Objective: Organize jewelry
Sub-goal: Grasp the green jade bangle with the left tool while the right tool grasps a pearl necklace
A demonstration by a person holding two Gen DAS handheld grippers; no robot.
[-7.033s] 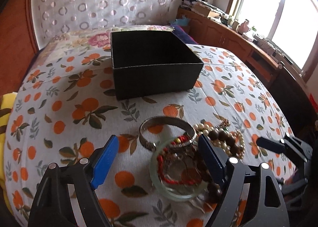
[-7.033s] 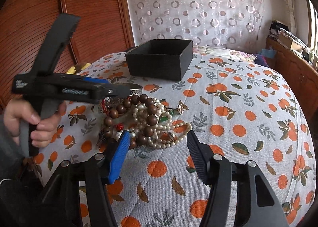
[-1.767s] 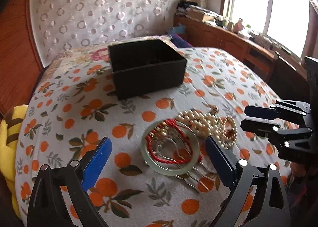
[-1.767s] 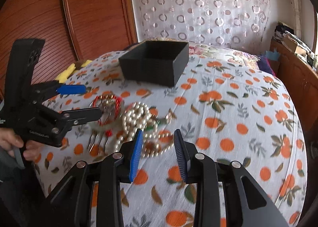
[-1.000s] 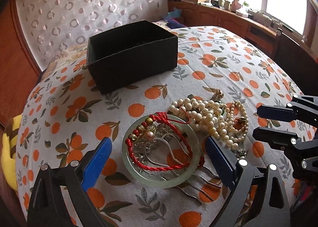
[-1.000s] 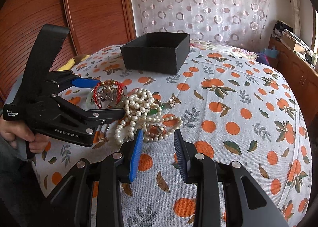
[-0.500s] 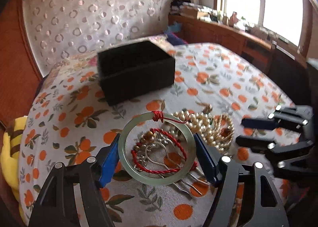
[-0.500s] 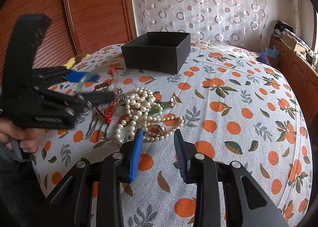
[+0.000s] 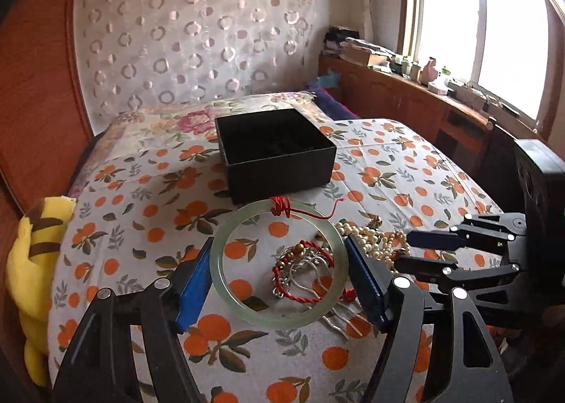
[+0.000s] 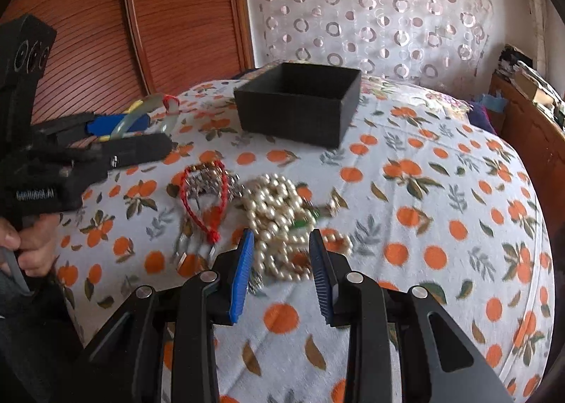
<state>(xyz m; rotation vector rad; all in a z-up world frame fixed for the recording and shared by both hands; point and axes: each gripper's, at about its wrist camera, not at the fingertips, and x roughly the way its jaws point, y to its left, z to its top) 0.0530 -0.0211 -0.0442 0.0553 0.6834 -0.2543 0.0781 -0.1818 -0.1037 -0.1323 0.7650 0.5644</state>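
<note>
My left gripper is shut on a pale green jade bangle with a red knotted cord, held above the bedspread; it also shows in the right wrist view. A black open box stands beyond it, also seen in the right wrist view. On the cloth lie a red cord bracelet with silver hairpins and a heap of pearl necklaces. My right gripper hovers over the pearls, jaws narrowly apart and empty.
An orange-print bedspread covers the bed. A yellow plush toy lies at the left edge. A wooden wardrobe stands left, and a cluttered wooden sideboard runs under the window.
My left gripper closed on the jade bangle and lifted it off the pile toward the box. My right gripper moved forward over the pearls.
</note>
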